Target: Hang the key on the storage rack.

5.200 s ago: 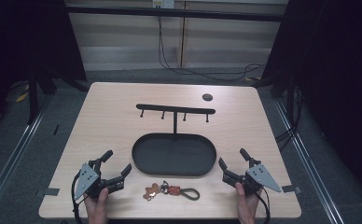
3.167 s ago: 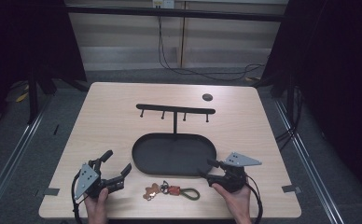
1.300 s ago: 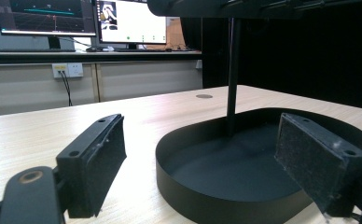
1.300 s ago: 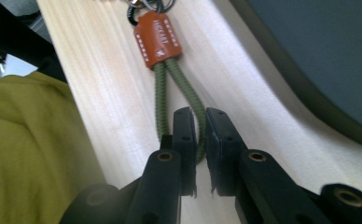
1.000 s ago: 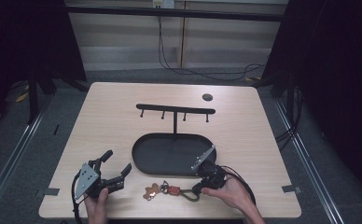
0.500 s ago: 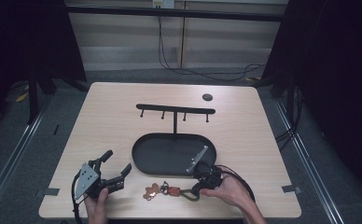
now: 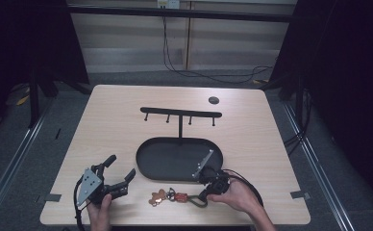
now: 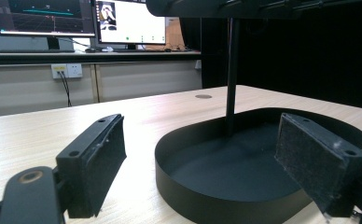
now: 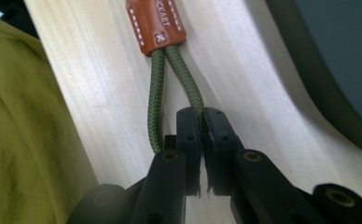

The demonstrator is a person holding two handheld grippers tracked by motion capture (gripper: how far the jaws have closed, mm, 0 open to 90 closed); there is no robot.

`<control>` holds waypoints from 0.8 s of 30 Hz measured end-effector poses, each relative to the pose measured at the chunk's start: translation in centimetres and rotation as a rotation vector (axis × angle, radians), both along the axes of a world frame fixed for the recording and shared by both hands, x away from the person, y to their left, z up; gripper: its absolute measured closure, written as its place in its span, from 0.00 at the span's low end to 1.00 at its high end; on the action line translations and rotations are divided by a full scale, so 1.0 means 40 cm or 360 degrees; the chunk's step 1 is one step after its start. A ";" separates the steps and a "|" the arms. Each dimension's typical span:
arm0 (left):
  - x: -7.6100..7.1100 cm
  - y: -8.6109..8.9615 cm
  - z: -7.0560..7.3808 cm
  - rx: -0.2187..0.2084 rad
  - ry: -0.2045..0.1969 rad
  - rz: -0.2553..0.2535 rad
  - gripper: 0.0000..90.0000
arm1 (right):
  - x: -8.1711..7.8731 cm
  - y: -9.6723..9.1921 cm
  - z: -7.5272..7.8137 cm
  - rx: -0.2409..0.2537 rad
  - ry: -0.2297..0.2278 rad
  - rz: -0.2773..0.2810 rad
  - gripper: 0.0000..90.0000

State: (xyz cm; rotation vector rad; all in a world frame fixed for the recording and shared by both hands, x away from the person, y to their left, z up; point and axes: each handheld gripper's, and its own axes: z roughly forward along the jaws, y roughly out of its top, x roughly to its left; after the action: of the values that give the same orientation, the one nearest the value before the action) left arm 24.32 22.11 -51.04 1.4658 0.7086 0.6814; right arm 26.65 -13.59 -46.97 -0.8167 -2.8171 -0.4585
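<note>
One keychain (image 7: pixel 177 197) lies lengthwise left-to-right at lower centre of the high view, below the black tray (image 7: pixel 146 166); right gripper (image 7: pixel 205 195) at its cord end. Left gripper view: left gripper (image 8: pixel 202 163) gapes wide, holding nothing. Right gripper view: jaws pinch one green cord (image 9: pixel 193 100) strand running up-frame to a brown leather tab (image 9: pixel 155 25), lettering partly legible, "…CKAET".

A light wooden table (image 7: pixel 127 115) carries a black oval tray (image 7: pixel 175 161) near its middle, and from the tray's far rim a thin black post rises to a horizontal black hook rack (image 7: pixel 180 113) with four small pegs hanging below it. Farther off and to the right of the rack, a small dark round disc (image 7: pixel 214 100) lies flat on the table, well apart from the tray. Beyond the table, in the left gripper view, two lit monitors (image 8: pixel 123 21) stand on a counter above a wall socket (image 8: pixel 67 71).
</note>
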 end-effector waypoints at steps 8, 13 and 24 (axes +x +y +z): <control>0.000 0.000 0.000 0.0000 0.0000 0.0001 0.17 | 0.013 0.000 0.036 -0.0063 0.0013 0.0009 0.95; 0.000 0.000 0.000 -0.0001 0.0000 0.0001 0.17 | 0.026 0.003 0.059 -0.0096 0.0038 0.0026 0.95; 0.000 0.000 0.000 0.0000 0.0000 0.0000 0.17 | 0.061 0.022 0.100 -0.0113 0.0081 0.0025 0.95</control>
State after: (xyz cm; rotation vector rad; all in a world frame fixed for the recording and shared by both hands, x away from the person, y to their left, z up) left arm 24.31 22.11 -51.03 1.4662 0.7088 0.6814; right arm 29.10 -12.70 -42.96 -0.8074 -2.8052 -0.3320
